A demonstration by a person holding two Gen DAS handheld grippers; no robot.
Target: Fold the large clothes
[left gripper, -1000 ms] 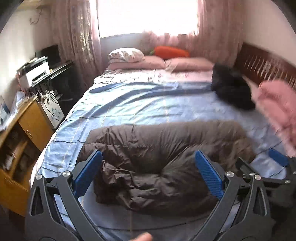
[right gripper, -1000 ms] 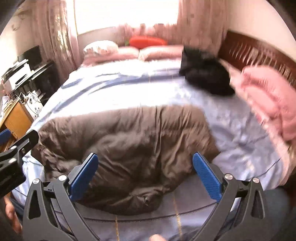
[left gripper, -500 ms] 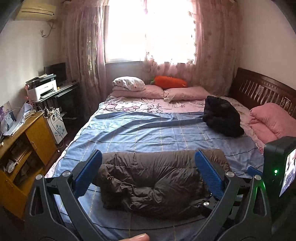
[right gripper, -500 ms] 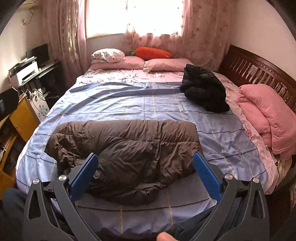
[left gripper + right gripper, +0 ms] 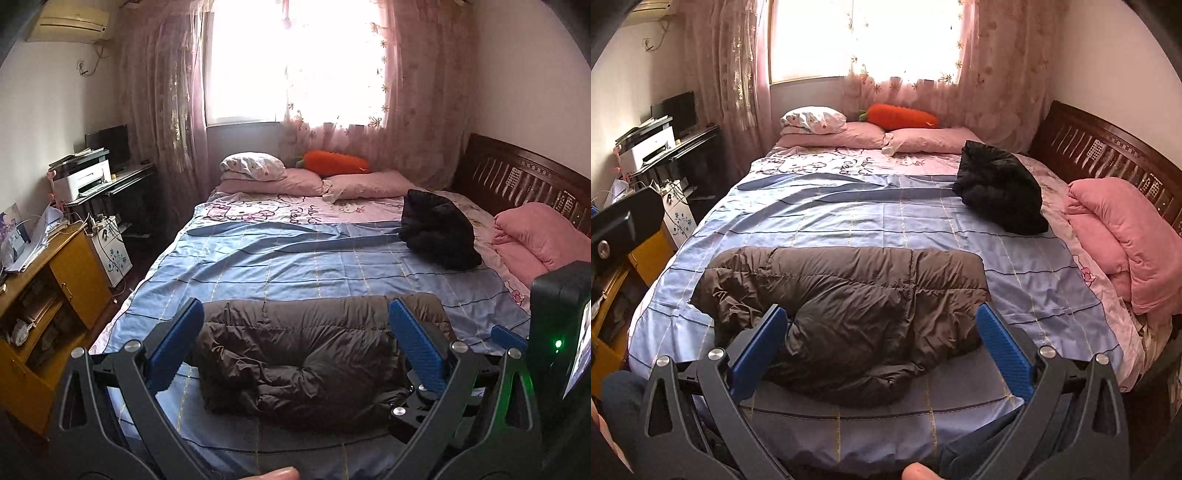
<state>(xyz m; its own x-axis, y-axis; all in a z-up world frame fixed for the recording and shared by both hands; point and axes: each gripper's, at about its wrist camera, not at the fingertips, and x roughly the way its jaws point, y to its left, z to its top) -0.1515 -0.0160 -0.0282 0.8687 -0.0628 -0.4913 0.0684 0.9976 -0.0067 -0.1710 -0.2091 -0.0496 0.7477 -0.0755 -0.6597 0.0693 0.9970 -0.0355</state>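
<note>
Brown jacket folded at the near edge of the bed, both grippers held back and empty.

Nearest, the left gripper (image 5: pixel 295 345) and the right gripper (image 5: pixel 881 345) hover short of the bed with their blue fingers (image 5: pixel 1004 354) spread wide, gripping nothing. Just past them the brown puffer jacket (image 5: pixel 849 299) lies on the blue checked sheet (image 5: pixel 868 221), doubled into a rough bundle with a lumpy, creased near edge; it looks mostly folded, perhaps needing one more tuck. Farther, on the right, a black jacket (image 5: pixel 997 192) sits in a loose heap, seemingly waiting its turn, beside a pink quilt (image 5: pixel 1119 243). At the far end are pillows (image 5: pixel 849 134), a carrot cushion (image 5: pixel 901 116) and a curtained window (image 5: pixel 864 37); a wooden cabinet (image 5: pixel 40 288) stands left.
</note>
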